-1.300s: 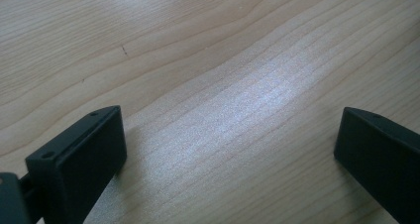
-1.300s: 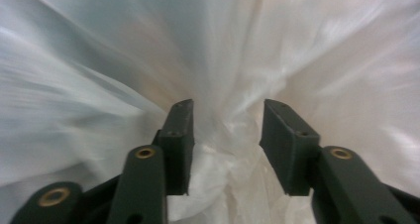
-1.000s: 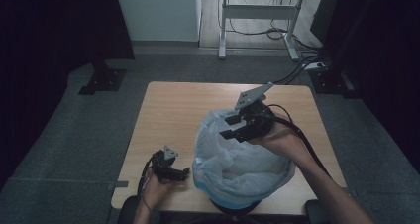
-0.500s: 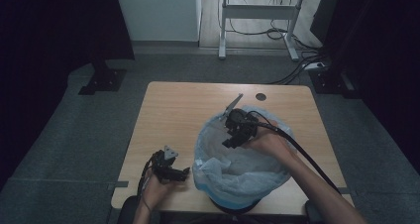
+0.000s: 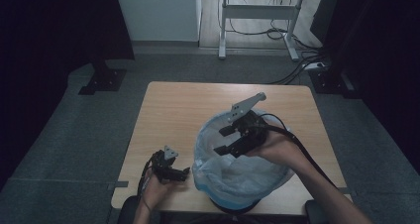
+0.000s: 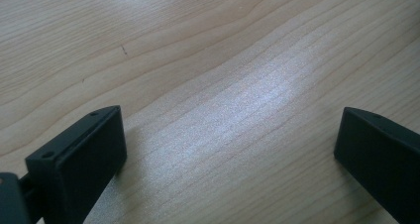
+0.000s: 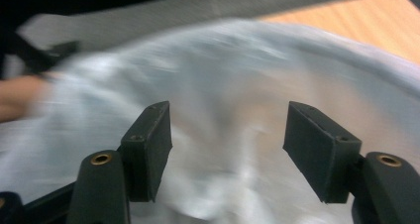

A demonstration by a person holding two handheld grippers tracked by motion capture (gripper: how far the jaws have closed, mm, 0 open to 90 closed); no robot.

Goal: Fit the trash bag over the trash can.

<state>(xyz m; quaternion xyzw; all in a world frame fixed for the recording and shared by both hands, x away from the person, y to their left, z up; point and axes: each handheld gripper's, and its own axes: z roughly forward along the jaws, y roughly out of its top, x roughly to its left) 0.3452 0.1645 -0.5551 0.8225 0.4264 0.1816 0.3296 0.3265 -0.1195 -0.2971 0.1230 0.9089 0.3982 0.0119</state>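
Your right gripper (image 5: pixel 227 140), jaws just parted and holding nothing, hovers over the bag-lined bin (image 5: pixel 242 172) near the tabletop's (image 5: pixel 188 105) front edge; next, regrasp the bag rim. Left gripper (image 5: pixel 184 173) rests released.

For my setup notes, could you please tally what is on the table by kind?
Bins with bag liner: 1
Tools: 2, left resting on the table, right over the bin
Total: 3
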